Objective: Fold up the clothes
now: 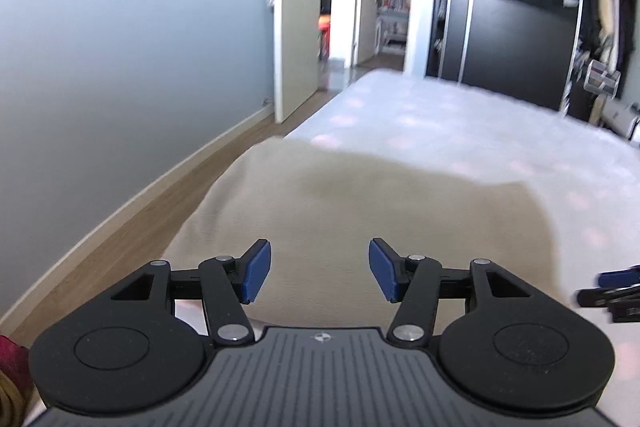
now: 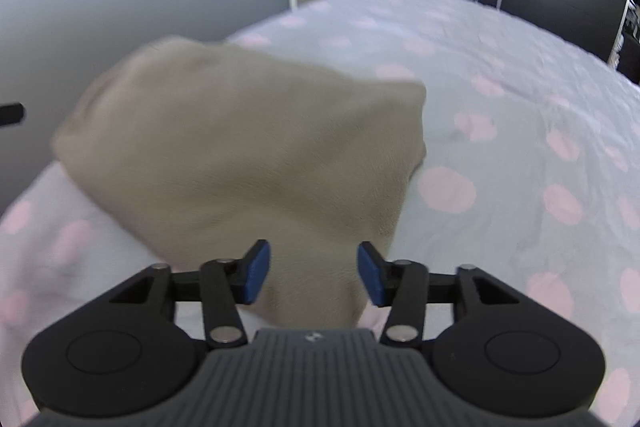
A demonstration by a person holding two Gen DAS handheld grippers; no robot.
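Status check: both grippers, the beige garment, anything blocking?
Left gripper open, empty. Right gripper open, empty. Beige garment lying on the polka-dot bedsheet, released. Nothing blocking it.

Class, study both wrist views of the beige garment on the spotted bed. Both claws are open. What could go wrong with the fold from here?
1. The beige garment lies close to the bed's edge beside the wooden floor; a tug could slide it off.
2. The left claw and right claw both stand open with nothing pinched, so the released cloth may slump unevenly.
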